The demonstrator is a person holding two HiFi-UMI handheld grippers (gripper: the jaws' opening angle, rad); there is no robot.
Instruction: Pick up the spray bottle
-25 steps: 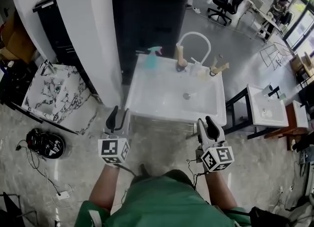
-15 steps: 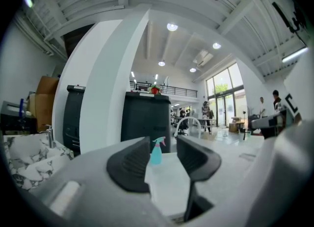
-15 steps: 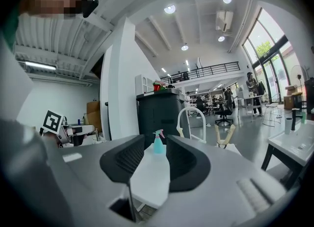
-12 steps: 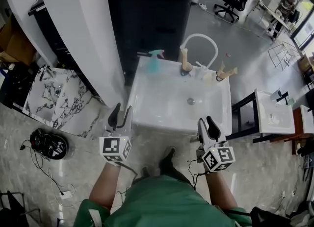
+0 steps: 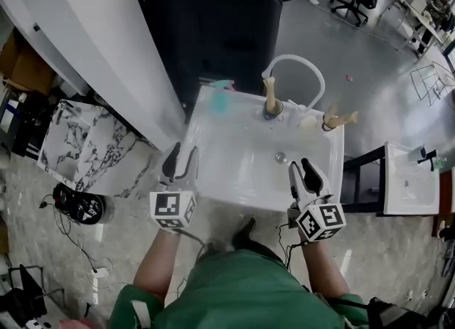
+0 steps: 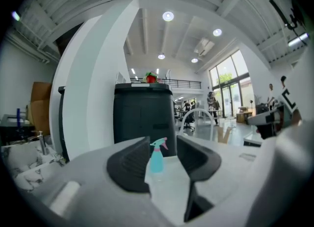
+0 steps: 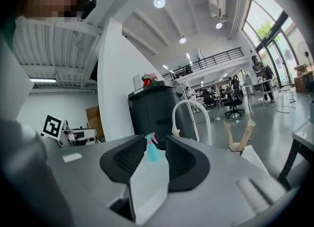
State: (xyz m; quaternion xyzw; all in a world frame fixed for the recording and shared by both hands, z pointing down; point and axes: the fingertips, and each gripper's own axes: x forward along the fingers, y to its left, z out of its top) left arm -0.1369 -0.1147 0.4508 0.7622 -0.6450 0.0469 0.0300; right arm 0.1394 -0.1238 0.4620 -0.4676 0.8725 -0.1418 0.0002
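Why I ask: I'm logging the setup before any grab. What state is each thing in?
spray bottle, upright at the sink's back left corner, untouched
left gripper, jaws apart, empty, at the sink's near left edge
right gripper, jaws apart, empty, over the sink's near edge
sink, basin bare, no water seen
tap, no water seen running
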